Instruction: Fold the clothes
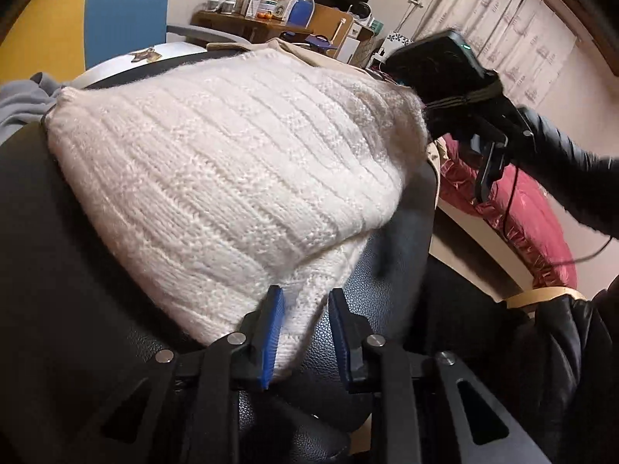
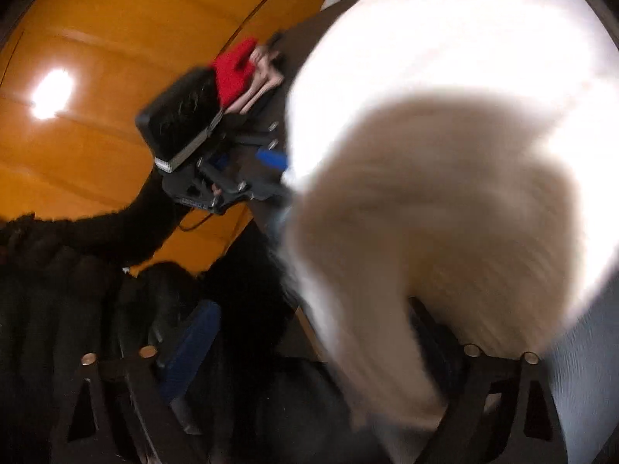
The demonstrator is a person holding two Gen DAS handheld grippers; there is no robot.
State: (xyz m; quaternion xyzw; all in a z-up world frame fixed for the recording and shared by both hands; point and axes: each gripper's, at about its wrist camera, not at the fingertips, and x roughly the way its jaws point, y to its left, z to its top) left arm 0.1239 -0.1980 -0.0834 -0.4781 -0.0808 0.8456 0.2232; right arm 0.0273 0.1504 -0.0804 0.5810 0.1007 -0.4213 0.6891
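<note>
My left gripper (image 1: 303, 332) sits at six o'clock in its own view, blue pads (image 1: 272, 332) drawn close with the corner of the white sweater (image 1: 232, 162) lying between them; the left pad touches the knit, but a sliver of dark seat shows beside the right pad, so I cannot tell whether the pinch is firm. From that corner the sweater spreads up toward eleven and one o'clock as a thick, doubled slab on the black seat (image 1: 77, 251), its ribs running straight and its near edge rounded over like a fold. At two o'clock my right gripper (image 1: 491, 166) hangs at the sweater's far edge, a black sleeve (image 1: 572, 178) behind it. In the right wrist view everything is smeared, yet the right gripper (image 2: 309, 352) stands with its fingers spread wide, the blue left pad (image 2: 189, 348) at seven o'clock well clear of the sweater (image 2: 445, 116), which bulges across the middle and toward two o'clock; the right finger is hidden behind the knit. I judge at least one fold is in and this garment is being laid down or squared. Left to do, I think: flatten it, perhaps one more fold, then the grey cloth (image 1: 23, 104) at nine o'clock.
</note>
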